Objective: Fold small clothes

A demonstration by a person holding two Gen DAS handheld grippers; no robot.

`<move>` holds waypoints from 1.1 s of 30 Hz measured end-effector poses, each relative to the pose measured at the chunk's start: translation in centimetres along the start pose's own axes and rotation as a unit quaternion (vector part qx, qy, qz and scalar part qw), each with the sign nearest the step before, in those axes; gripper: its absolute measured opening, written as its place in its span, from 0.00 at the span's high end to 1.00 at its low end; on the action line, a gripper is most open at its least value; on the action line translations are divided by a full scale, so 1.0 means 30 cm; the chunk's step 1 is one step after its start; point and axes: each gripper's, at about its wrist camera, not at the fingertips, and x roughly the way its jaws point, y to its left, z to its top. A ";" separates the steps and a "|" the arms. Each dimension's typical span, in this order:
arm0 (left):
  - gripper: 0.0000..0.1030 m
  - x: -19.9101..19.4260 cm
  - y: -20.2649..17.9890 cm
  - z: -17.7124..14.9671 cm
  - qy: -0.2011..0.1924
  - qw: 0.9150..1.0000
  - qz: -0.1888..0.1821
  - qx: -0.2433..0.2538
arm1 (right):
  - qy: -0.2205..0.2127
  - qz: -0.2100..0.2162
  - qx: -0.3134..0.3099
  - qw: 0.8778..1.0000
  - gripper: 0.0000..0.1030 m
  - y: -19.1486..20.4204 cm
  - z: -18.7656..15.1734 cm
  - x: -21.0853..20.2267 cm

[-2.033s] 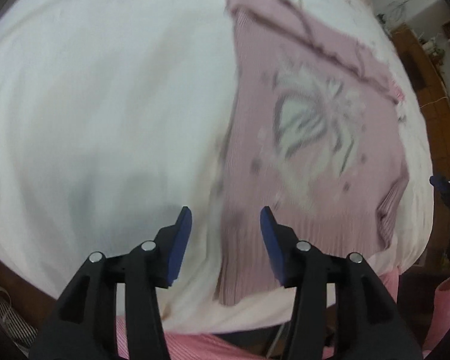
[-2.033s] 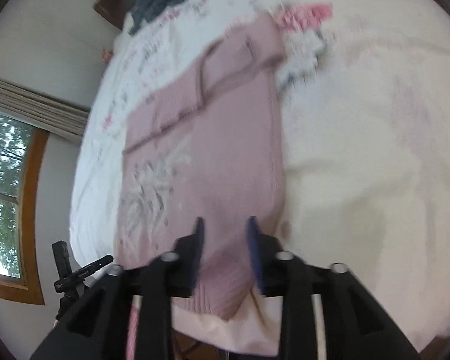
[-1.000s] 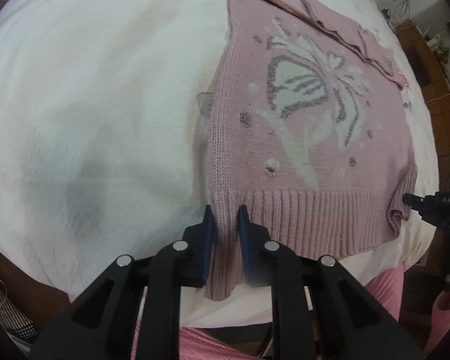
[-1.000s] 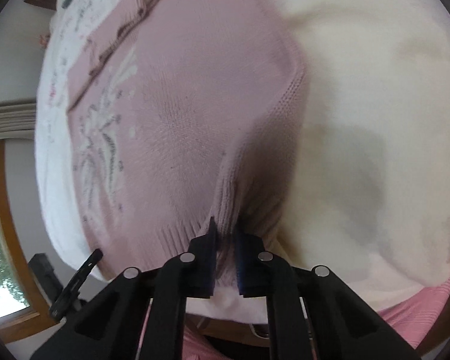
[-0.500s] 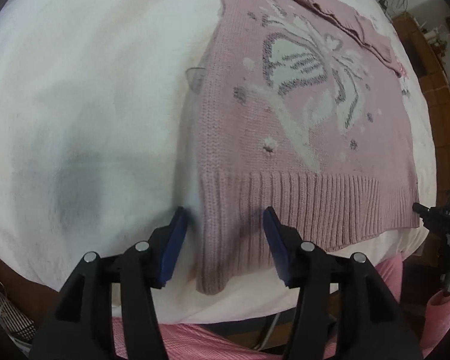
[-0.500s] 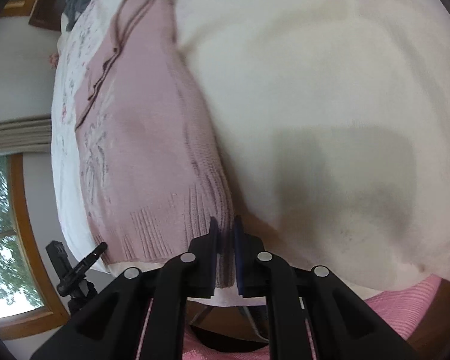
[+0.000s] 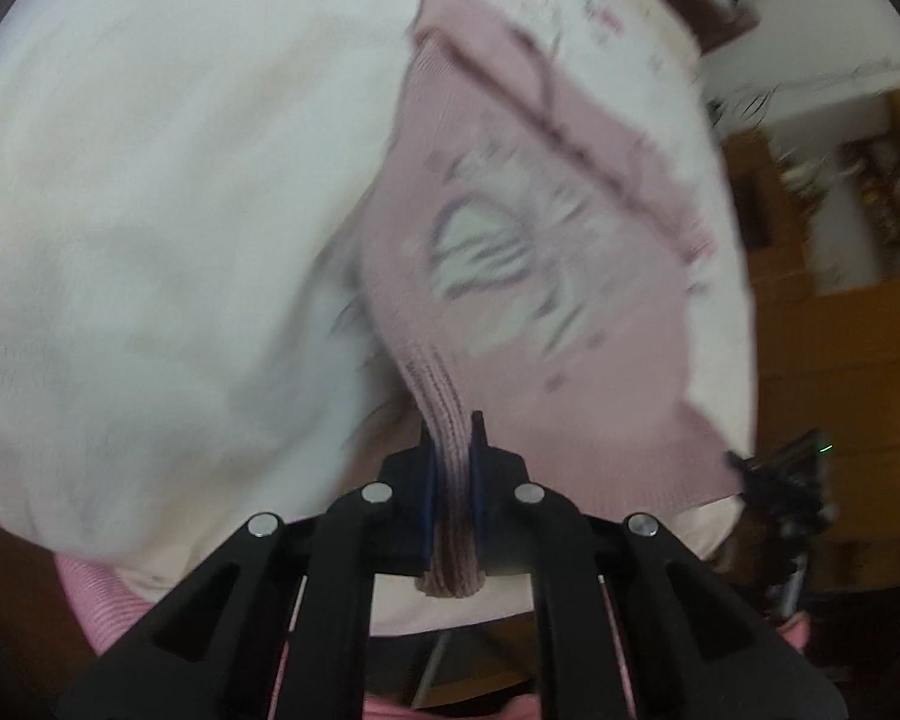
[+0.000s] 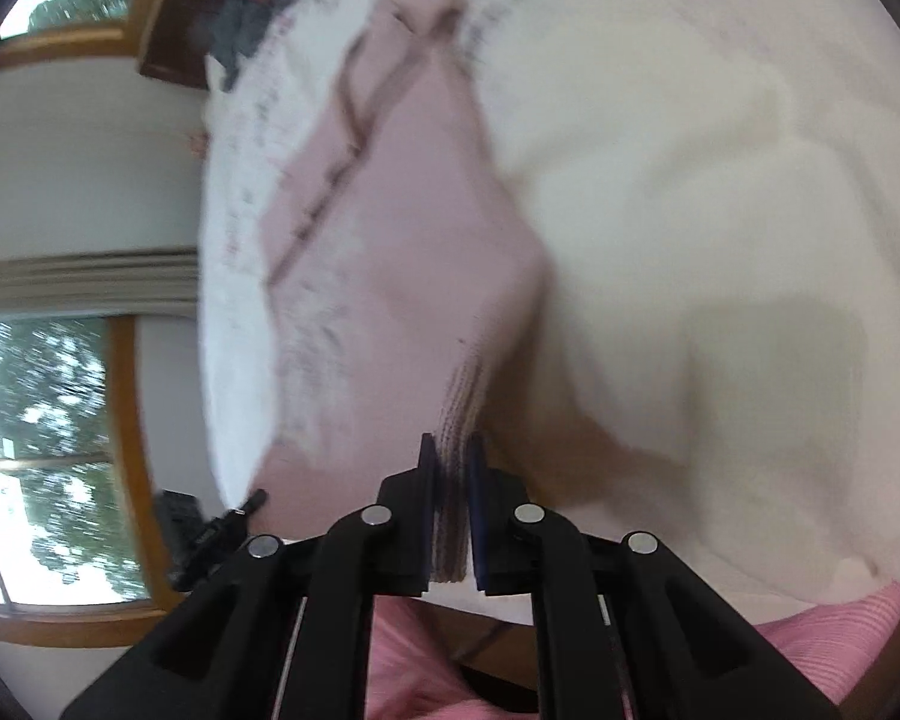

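A small pink knitted sweater (image 7: pixel 528 276) with a white and grey butterfly on its front lies on a white padded table cover (image 7: pixel 150 210). My left gripper (image 7: pixel 450 450) is shut on the ribbed hem at one bottom corner, which is lifted off the cover. In the right wrist view the same sweater (image 8: pixel 402 252) runs away from me, and my right gripper (image 8: pixel 452 462) is shut on the ribbed hem at the other bottom corner, also raised. Both views are blurred by motion.
The white cover (image 8: pixel 720 210) spreads wide beside the sweater. A pile of dark and red clothes (image 8: pixel 258 0) lies at the far end. A window (image 8: pixel 42 450) is on the left, wooden furniture (image 7: pixel 840 300) on the right. A person's pink garment (image 8: pixel 840 630) shows at the near edge.
My left gripper was open around the hem corner and has shut on it. Both grippers have lifted the hem corners off the cover, and the sweater's lower part now hangs from them.
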 end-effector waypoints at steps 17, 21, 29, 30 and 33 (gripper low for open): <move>0.93 0.161 0.007 0.403 -0.020 0.998 0.010 -0.057 | -0.019 0.042 0.094 0.994 0.91 0.032 0.436 0.117; 0.88 0.230 0.046 0.471 -0.010 0.997 0.011 -0.080 | -0.017 0.030 0.107 0.994 0.91 0.009 0.509 0.166; 0.83 0.221 0.067 0.527 -0.003 0.995 -0.034 -0.096 | -0.035 -0.041 0.029 0.998 0.85 0.054 0.591 0.133; 0.82 0.205 0.063 0.525 -0.006 0.995 -0.043 -0.091 | -0.036 -0.057 0.000 0.998 0.83 0.079 0.585 0.129; 0.76 0.170 0.045 0.523 -0.018 0.998 -0.013 -0.061 | -0.034 -0.095 -0.088 0.991 0.78 0.165 0.564 0.130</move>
